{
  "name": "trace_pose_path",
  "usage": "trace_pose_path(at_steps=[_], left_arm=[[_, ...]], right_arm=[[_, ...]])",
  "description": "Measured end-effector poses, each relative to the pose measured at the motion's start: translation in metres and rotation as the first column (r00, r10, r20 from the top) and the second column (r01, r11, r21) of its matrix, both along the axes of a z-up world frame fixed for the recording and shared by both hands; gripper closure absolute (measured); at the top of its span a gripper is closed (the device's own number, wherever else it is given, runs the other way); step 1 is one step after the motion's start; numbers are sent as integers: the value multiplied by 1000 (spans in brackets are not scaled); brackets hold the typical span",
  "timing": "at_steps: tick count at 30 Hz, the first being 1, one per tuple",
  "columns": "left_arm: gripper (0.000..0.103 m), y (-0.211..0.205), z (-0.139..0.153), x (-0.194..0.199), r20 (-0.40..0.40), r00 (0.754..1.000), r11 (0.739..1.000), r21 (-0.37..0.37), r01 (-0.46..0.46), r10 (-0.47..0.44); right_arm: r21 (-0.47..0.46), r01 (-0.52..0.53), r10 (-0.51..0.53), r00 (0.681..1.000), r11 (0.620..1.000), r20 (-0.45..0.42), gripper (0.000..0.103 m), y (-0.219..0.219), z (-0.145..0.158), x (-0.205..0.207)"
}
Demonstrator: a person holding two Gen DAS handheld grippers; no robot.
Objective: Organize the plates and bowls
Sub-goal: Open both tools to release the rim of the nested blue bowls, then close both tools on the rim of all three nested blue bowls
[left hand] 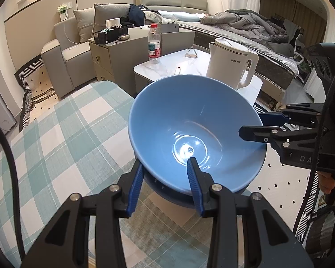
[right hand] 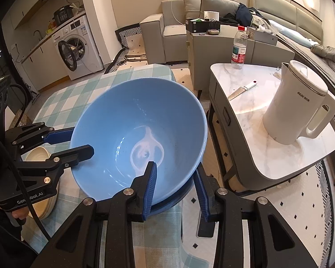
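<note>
The table (left hand: 55, 138), under a green and white checked cloth, carries the work at its far right corner. There the big blue bowl (left hand: 196, 131) sits tilted above a darker blue bowl (left hand: 174, 195), its near rim low and its far rim raised toward the white kettle (left hand: 231, 63) on the marble side table (right hand: 279, 156) beyond.

Both grippers are clamped on the big bowl's rim, each with one finger inside and one outside the wall. The left gripper (left hand: 167, 181) holds the side nearest the person, the right gripper (right hand: 175, 184) the side by the table edge.

The step in hand looks like nesting the big bowl into the one below. To do it well, level the two hands so the rim comes flat, centre it over the lower bowl, lower both sides together, and let go only once it rests.

The bowl is glossy, plain and empty, with a lamp glare at its bottom. A cream dish (right hand: 39, 156) lies beside it, though whether that is one piece or a stack I cannot tell
</note>
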State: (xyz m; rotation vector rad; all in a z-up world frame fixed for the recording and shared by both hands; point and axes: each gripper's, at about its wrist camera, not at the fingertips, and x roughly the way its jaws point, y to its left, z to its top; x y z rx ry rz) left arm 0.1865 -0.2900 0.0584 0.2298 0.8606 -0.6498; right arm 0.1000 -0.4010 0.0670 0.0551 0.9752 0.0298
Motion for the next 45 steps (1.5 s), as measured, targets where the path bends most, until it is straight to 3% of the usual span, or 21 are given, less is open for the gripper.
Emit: trace_pose_path(at_steps=[11,22,29,36,40,45], left_arm=[[65,-2,-8,-1,-15,1000,1000,17,-3,3],[63,-1,-17,0,-20,1000,999,41,-11,12],[62,-1,-16,-1,-25,1000,999,38,-11,12],[53,1,-17,0,-34,999,999,36,-19,20],[47,3,-18,2,-40,999,999,31,-27,28],[41,10,-20,6,-71,997,999,4,-39,39]], right_arm=[[-38,-6,5,1000,999,-21,67,6,-10,1],[-44,-22,21,1000,999,-14,55,10,-15,-2],[-43,-21,20,1000,999,-15,53,11,-15,-2],[-37,-15,15,1000,999,-3,37,12,-15,-4],[-29,-3,3,1000,1000,5,22,7,-15,-5],[-14,17,-17,1000,1000,10,18,1,-15,-4]])
